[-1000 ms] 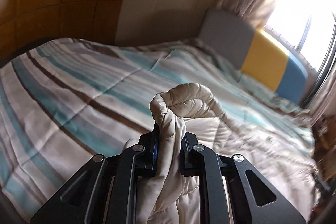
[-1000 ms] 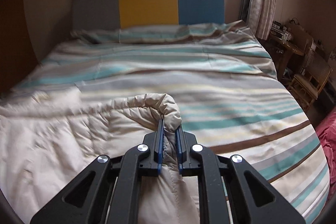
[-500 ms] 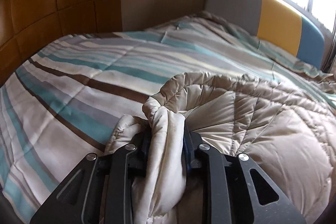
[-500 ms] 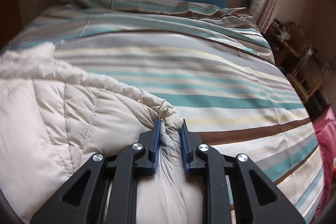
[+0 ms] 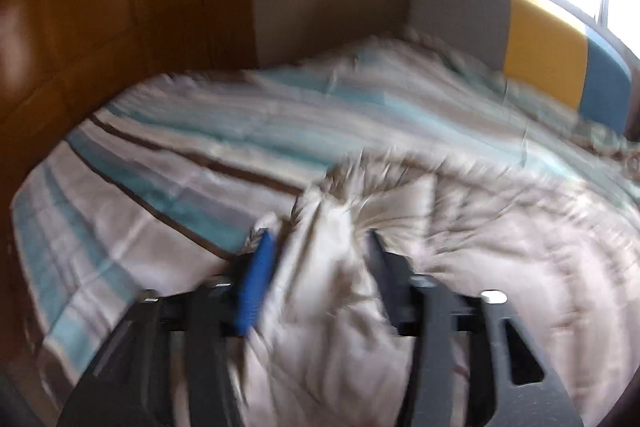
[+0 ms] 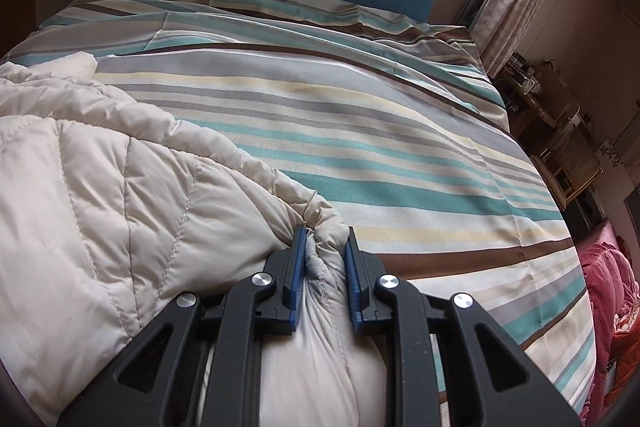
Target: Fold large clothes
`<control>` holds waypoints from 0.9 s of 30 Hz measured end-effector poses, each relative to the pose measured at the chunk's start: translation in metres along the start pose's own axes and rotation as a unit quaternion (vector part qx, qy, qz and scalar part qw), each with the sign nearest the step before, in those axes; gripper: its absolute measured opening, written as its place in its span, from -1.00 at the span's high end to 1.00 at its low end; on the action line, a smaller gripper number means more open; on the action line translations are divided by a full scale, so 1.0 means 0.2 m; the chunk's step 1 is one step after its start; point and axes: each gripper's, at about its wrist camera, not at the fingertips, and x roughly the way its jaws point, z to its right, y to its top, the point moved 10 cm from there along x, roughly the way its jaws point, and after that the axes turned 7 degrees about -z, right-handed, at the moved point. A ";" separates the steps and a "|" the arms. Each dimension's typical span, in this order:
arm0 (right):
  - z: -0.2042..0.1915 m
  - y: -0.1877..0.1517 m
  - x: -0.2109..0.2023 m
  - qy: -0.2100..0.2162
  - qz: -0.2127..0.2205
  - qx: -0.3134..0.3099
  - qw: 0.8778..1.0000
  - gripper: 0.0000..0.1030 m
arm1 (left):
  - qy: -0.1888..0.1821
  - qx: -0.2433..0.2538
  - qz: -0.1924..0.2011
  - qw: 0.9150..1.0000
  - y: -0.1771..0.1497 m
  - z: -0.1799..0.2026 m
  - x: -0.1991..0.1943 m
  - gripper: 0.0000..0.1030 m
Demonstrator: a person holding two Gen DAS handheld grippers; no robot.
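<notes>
On the striped bed (image 6: 360, 115), the beige quilted coat (image 6: 100, 195) lies spread. Right claw (image 6: 326, 247) pinches a bunched fold at the coat's edge. Left claw (image 5: 320, 251) jaws opening, a coat fold loose between them; that view is blurred.

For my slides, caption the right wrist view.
Right gripper pinching a beige quilted coat on a striped bed.
</notes>
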 end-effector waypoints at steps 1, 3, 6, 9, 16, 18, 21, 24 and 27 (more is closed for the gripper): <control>0.00 0.00 0.00 0.000 0.000 0.000 1.000 0.63 | -0.004 -0.003 0.027 1.000 0.02 0.04 -0.08 -0.49; 0.00 0.00 0.00 0.002 0.001 0.002 1.000 0.63 | -0.027 0.004 0.070 0.997 0.07 0.18 -0.23 -0.70; 0.00 0.01 -0.01 0.006 0.001 0.004 1.000 0.63 | -0.070 0.030 0.072 0.995 0.09 0.41 -0.26 -0.70; 0.01 0.01 -0.01 0.007 0.001 0.006 1.000 0.63 | -0.078 0.063 0.047 0.994 0.08 0.60 -0.16 -0.70; 0.01 0.01 -0.01 0.006 0.002 0.006 1.000 0.63 | -0.050 0.123 -0.010 0.991 -0.08 0.72 0.20 -0.70; 0.01 0.01 -0.01 0.006 0.001 0.006 1.000 0.62 | -0.063 0.112 -0.014 0.992 -0.11 0.71 0.26 -0.75; 0.01 0.01 -0.02 0.003 0.003 0.006 1.000 0.62 | -0.080 0.103 -0.022 0.991 -0.13 0.70 0.32 -0.81; 0.02 0.01 -0.03 -0.001 0.008 0.005 1.000 0.62 | -0.082 0.101 -0.025 0.991 -0.14 0.69 0.36 -0.83; 0.02 0.01 -0.07 0.016 0.006 0.003 1.000 0.61 | -0.084 0.100 -0.026 0.991 -0.14 0.69 0.36 -0.83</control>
